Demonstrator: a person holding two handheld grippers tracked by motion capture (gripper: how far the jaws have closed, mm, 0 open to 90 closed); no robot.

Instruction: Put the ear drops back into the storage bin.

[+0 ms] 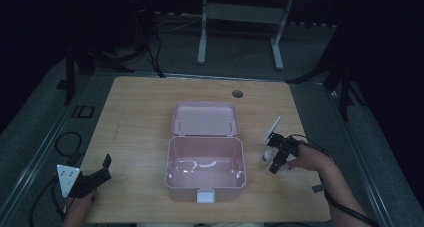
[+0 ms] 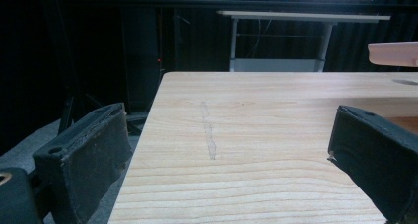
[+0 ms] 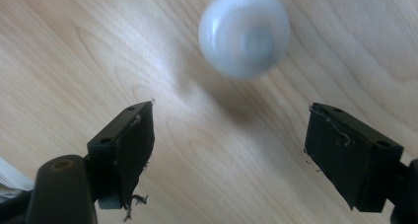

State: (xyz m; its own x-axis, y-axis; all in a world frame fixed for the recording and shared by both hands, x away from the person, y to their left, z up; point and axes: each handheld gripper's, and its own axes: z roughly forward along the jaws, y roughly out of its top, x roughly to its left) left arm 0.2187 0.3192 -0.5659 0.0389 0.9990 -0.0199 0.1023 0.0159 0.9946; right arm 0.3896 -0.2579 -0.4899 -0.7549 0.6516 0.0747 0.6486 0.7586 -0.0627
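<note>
An open pink box [image 1: 205, 152] stands mid-table with its lid [image 1: 205, 119] laid back; it looks empty apart from reflections. To its right a small round white thing [image 1: 266, 157] sits on the wood. My right gripper [image 1: 273, 154] points down beside it, jaws wide apart. In the right gripper view the white thing [image 3: 244, 32] lies blurred just beyond the tips of my right gripper [image 3: 229, 110], not between them. My left gripper [image 1: 102, 168] rests open at the table's front left corner. The left gripper [image 2: 229, 113] faces bare wood in its own view, a pink lid edge [image 2: 394, 54] at far right.
The wooden table [image 1: 140, 112] has a round cable hole [image 1: 237, 93] near its back edge. Cables [image 1: 65, 142] lie on the floor at the left. Another desk's white frame [image 1: 202, 32] stands behind the table. A white latch [image 1: 205, 195] sits on the box's front.
</note>
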